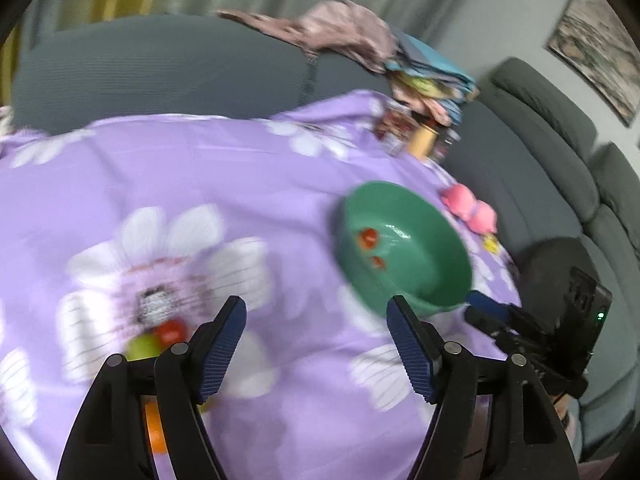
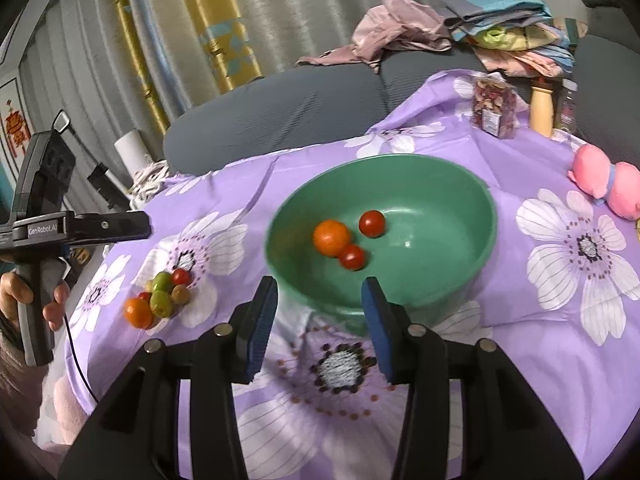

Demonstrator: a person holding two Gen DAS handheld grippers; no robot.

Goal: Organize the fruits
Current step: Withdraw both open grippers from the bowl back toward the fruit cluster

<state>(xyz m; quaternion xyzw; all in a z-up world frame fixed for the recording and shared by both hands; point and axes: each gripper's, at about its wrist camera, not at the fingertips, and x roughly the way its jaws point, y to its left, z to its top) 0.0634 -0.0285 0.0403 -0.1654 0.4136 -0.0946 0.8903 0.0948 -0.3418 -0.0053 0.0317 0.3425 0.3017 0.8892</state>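
Right gripper [image 2: 320, 304], nearest the right wrist camera: its two blue-padded fingers are standing apart with nothing between them, hovering above the purple flowered cloth [image 2: 540, 360] that is covering the bench, just short of the near rim of the green bowl [image 2: 440, 280].

Left gripper [image 1: 316, 320]: its fingers are likewise standing apart and empty in the blurred left wrist view; in the right wrist view it is being held by the person's hand [image 2: 24, 292] off the left edge of the bench, above and to the left of the loose fruit.

Loose fruit pile [image 2: 162, 296]: an orange [image 2: 138, 313], several green fruits [image 2: 161, 303] and a small red tomato [image 2: 181, 277] are lying together, touching, on the cloth near the left edge of the bench, well apart from the bowl.

Bowl contents: one orange fruit [image 2: 331, 237] and two red tomatoes [image 2: 372, 223] are sitting on the bowl's floor; the nearer tomato is touching the orange fruit, the farther one is lying just beside it.

Far right of the bench: a pink plush toy [image 2: 608, 188] is resting near the right edge; a clear packet of dried pieces [image 2: 494, 110], a wooden grinder [image 2: 542, 110] and a jar [image 2: 567, 110] are standing along the far edge.

Beyond the bench: a grey sofa [image 2: 280, 112] is carrying crumpled clothes [image 2: 400, 28] and folded fabrics [image 2: 516, 36], with curtains [image 2: 280, 12] hanging behind.
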